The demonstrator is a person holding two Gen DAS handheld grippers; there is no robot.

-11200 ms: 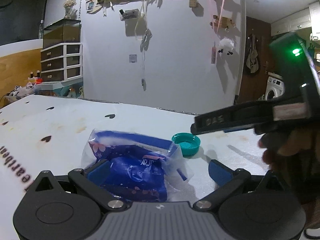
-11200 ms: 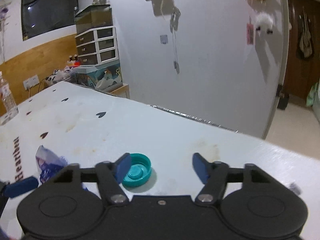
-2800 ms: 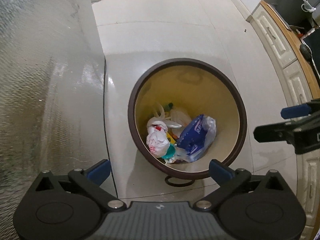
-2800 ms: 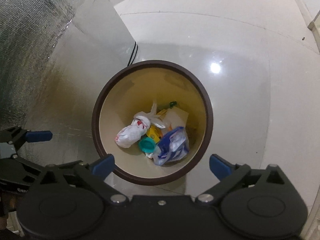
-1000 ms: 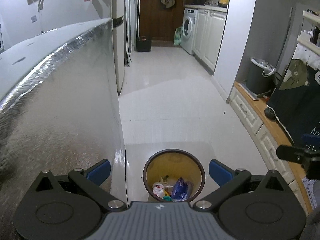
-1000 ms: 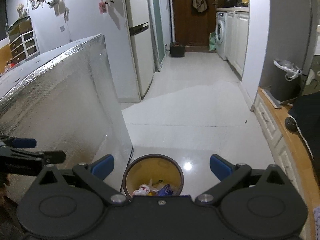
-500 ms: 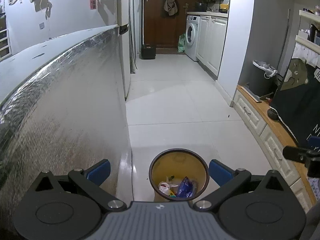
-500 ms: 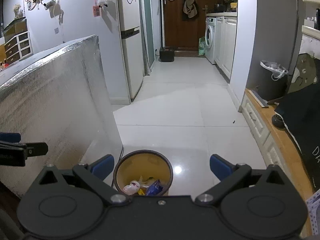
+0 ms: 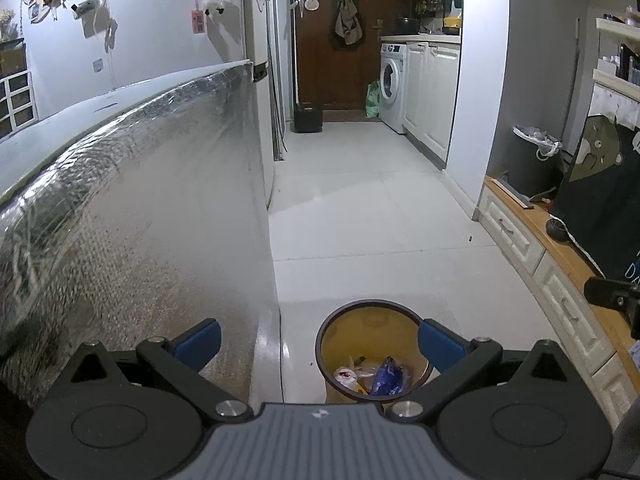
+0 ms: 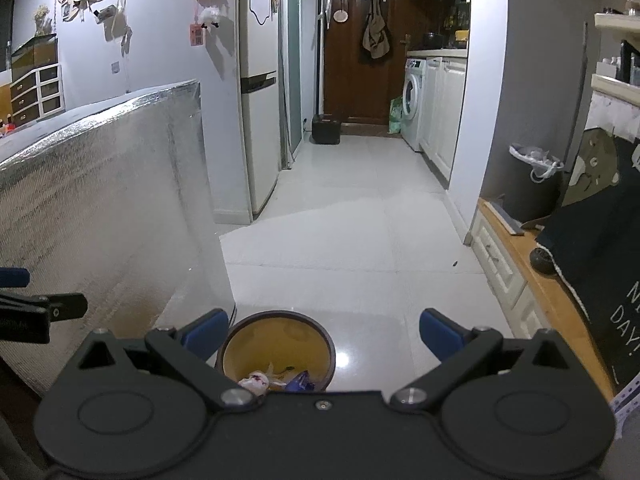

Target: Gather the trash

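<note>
A round brown bin with a yellow inside stands on the floor below both grippers; it also shows in the right wrist view. In it lie a blue wrapper, a white crumpled bag and other scraps. My left gripper is open and empty, held above the bin. My right gripper is open and empty, also above the bin. The right gripper's finger shows at the right edge of the left wrist view. The left gripper's finger shows at the left of the right wrist view.
The silver foil-covered side of the table rises on the left. A low wooden cabinet with a dark cloth runs along the right. White tiled floor leads to a washing machine and a brown door. A dark bin stands right.
Both grippers have risen and tilted up from the bin, so the bin sits lower and smaller in view. Earlier the blue wrapper and teal cap were on the table; now the wrapper lies in the bin.
</note>
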